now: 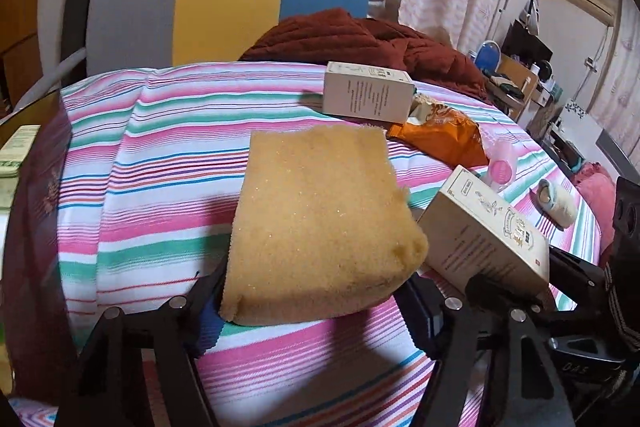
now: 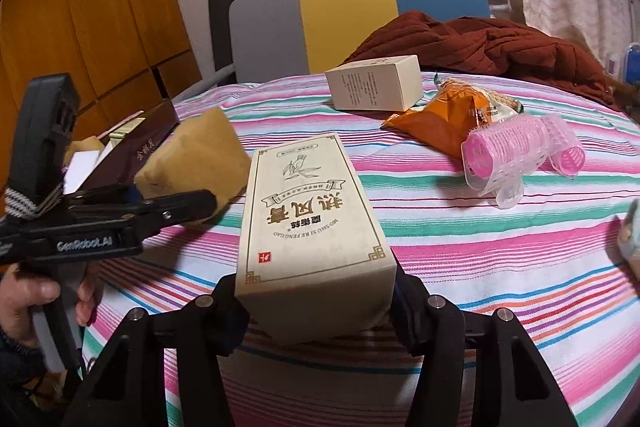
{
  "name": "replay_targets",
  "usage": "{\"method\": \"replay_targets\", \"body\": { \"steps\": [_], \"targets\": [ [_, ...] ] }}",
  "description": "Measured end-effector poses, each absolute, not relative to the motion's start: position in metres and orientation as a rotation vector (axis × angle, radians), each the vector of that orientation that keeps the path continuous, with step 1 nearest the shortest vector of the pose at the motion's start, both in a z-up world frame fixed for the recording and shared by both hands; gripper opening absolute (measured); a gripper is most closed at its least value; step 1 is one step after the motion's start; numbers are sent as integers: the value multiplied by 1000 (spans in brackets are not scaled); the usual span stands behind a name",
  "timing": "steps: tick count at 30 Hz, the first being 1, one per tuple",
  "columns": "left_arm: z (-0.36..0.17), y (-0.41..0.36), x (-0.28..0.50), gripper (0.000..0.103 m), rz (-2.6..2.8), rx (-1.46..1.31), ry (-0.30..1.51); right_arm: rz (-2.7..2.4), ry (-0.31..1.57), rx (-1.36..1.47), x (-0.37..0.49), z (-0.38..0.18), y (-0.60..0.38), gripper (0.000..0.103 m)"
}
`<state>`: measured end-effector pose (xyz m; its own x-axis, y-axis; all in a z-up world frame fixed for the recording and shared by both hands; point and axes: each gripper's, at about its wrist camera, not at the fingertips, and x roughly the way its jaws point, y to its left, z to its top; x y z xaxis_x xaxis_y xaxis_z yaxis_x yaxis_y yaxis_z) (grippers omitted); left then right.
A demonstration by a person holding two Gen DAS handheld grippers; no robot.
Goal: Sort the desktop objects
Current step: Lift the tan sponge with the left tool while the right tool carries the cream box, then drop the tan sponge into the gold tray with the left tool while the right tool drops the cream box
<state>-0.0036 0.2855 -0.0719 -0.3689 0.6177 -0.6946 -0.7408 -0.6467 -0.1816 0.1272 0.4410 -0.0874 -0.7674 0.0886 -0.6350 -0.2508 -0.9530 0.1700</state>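
Far left edge of the bench (image 2: 440, 247) (covered by a striped cloth) there's a dark maroon box (image 2: 136, 147) with gold print, mostly cut off in both views. In the left wrist view something green and white sits in it, but I can't make out what.

Next over, the left gripper (image 1: 316, 291) has its jaws clamped on a yellow sponge (image 1: 320, 223), squashing the near end. In the right wrist view the sponge is held up off the cloth, just beside the maroon box. A hand (image 2: 24, 299) grips the handle at the bottom left, only partly in frame.

Just right of that, the right gripper (image 2: 316, 307) has its jaws closed on a cream carton (image 2: 316, 219) with gold lettering. It's lifted over the near middle of the bench, its underside out of sight.

Toward the far edge a second cream carton (image 2: 376, 83) lies on its side. An orange snack packet (image 2: 448, 119) lies just beside it, its far end tucked behind the carton in the left wrist view.

Near the right side are pink hair rollers (image 2: 520, 151) in a clear plastic case, touching the packet's corner. Further right a small pale object (image 1: 556, 203) lies on the cloth, too blurry to name, and it's cut off at the frame edge in the right wrist view.

Behind the far edge there's a heap of rust-red quilted fabric (image 2: 480, 43) and a grey, yellow and blue chair back (image 2: 344, 15).
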Motion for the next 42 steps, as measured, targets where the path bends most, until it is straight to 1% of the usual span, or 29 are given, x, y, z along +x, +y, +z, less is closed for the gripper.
{"method": "replay_targets", "body": {
  "steps": [4,7,11,17,21,24,29,32,36,42],
  "targets": [
    [-70,272,2,73,2092,-934,163,2747,374,-964,128,-87,434,56],
    [-69,262,13,73,2114,-893,169,2753,395,-957,129,-86,427,55],
    [-71,254,23,73,2129,-862,191,2761,378,-959,127,-87,417,55],
    [-62,238,26,73,2147,-821,143,2754,379,-958,126,-86,412,55],
    [-46,214,20,73,2164,-810,75,2753,402,-953,126,-85,411,55],
    [-24,189,12,73,2203,-771,31,2769,428,-944,124,-82,408,54],
    [8,148,-25,74,2269,-791,-19,2809,400,-959,113,-77,391,54],
    [16,127,-59,74,2336,-845,-24,2840,386,-956,109,-72,379,52],
    [17,107,-108,74,2383,-939,-79,2887,326,-945,98,-60,365,52],
    [-3,92,-161,75,2408,-1087,-142,3006,261,-895,66,-28,340,52]
  ]
}}
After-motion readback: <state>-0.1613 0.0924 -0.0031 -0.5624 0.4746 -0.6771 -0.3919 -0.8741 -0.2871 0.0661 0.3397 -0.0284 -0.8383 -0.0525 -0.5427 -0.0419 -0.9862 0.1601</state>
